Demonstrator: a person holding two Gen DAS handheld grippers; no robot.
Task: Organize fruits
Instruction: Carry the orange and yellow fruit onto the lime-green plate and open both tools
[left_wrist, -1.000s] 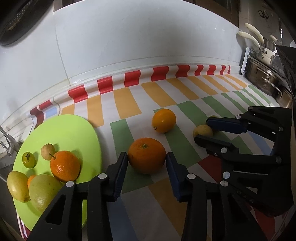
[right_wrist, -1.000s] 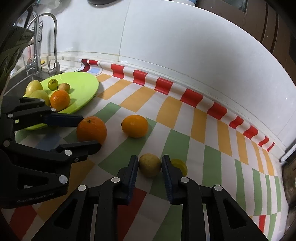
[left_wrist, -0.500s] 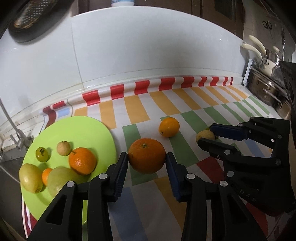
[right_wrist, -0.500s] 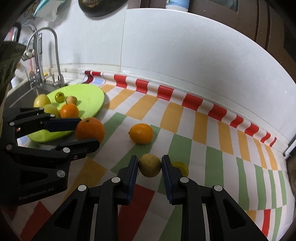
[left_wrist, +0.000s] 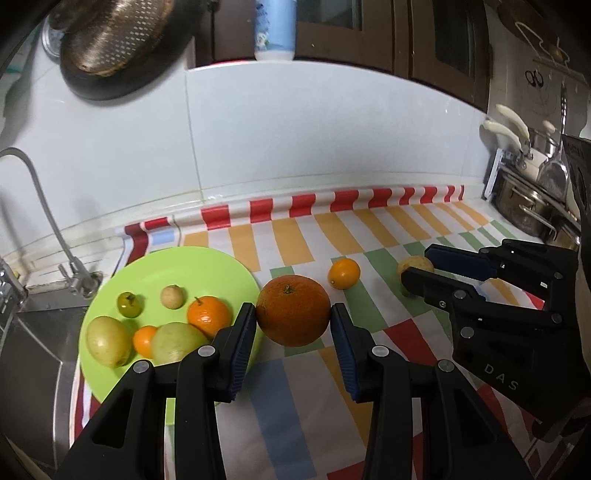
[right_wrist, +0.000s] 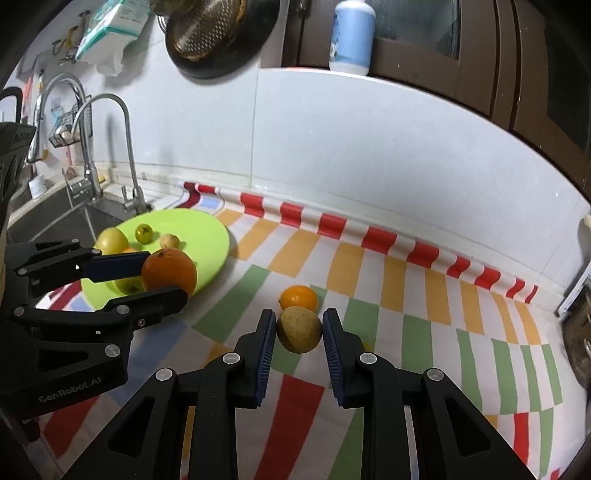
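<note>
My left gripper (left_wrist: 293, 319) is shut on a large orange (left_wrist: 293, 311), held above the striped cloth just right of the green plate (left_wrist: 192, 266). My right gripper (right_wrist: 299, 330) is shut on a small yellow-brown fruit (right_wrist: 299, 329), also lifted off the cloth. The plate holds several fruits, among them a smaller orange (left_wrist: 208, 316) and a yellow lemon (left_wrist: 108, 340). One small orange (left_wrist: 344, 273) still lies on the cloth between the grippers. In the right wrist view the left gripper (right_wrist: 162, 275) carries the large orange (right_wrist: 169, 270) over the plate's near edge (right_wrist: 214, 236).
A sink (right_wrist: 55, 218) with a tall tap (right_wrist: 122, 122) lies left of the plate. Steel pots (left_wrist: 524, 206) stand at the far right of the counter. A white tiled wall (left_wrist: 332, 140) backs the cloth. A yellow fruit (right_wrist: 366, 346) peeks out behind the right fingers.
Both grippers have risen with their fruits, which now hang clear of the cloth. The left one has also drifted toward the plate. More of the wall and shelf shows.
</note>
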